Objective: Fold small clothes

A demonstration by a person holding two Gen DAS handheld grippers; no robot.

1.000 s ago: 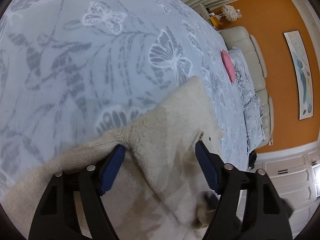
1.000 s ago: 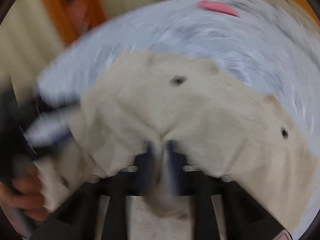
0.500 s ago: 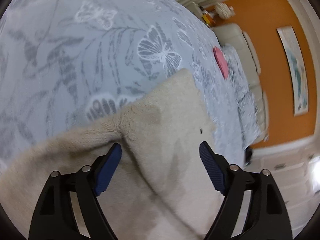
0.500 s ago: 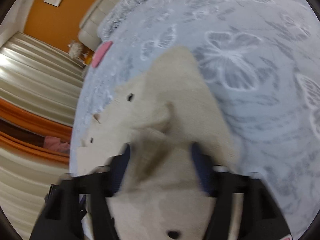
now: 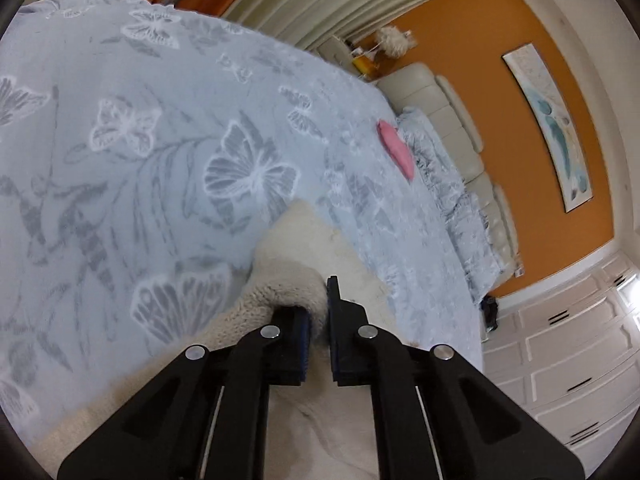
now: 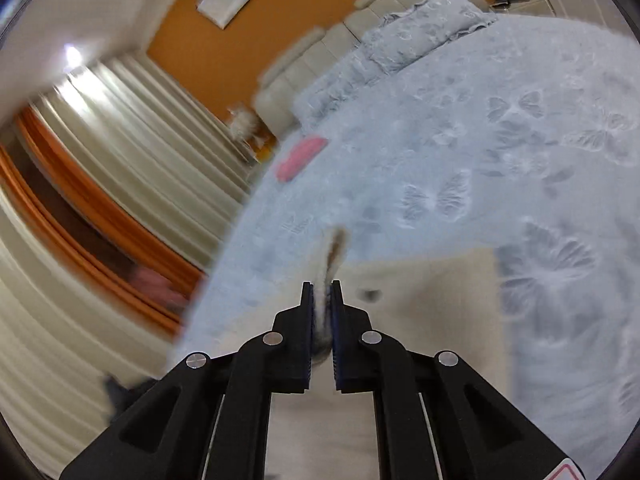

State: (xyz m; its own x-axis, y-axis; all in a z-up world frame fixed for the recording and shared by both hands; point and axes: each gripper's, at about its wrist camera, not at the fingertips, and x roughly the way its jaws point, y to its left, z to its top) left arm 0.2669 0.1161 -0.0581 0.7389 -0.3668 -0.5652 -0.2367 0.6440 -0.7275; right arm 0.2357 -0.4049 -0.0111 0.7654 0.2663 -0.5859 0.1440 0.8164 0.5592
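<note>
Here, cream fleece garment (image 5: 304, 248) spread on pale blue butterfly-print bedspread (image 5: 120, 152), near the bed's close edge. Long axis, in the left wrist view: from the lower frame edge up and away toward the padded cream headboard (image 5: 452, 120), ending in a rounded tip against a large printed butterfly. In the right wrist view: broad flat panel (image 6: 432, 292) to the right of the fingers, straight top edge and a squared upper right corner, one small dark dot on it; a narrow raised strip pointing up and away from the fingertips, brownish at its end. Blurred in that view, so garment type not determinable.

Appearance: thick, nubbly pile, off-white to beige, curled into a soft rolled fold at the grip point; flatter and smoother lower down.

Left gripper (image 5: 318, 308): fingers pressed nearly together, pinching the rolled fold; jaws just closed onto it from a wide spread. Blue pad faces visible on the inner sides, fleece bulging over the left finger.

Right gripper (image 6: 321, 300): fingers likewise drawn in, pinching the narrow raised strip between blue pads; jaws just closed from a wider setting, fabric between them.

Surroundings: pink folded item (image 5: 396, 152) on the bedspread near matching ruffled pillows (image 5: 452, 200); orange wall (image 5: 472, 48) with a long framed picture (image 5: 556, 128); pleated cream curtains (image 6: 120, 140) with orange trim; white panelled cabinets (image 5: 568, 352).
</note>
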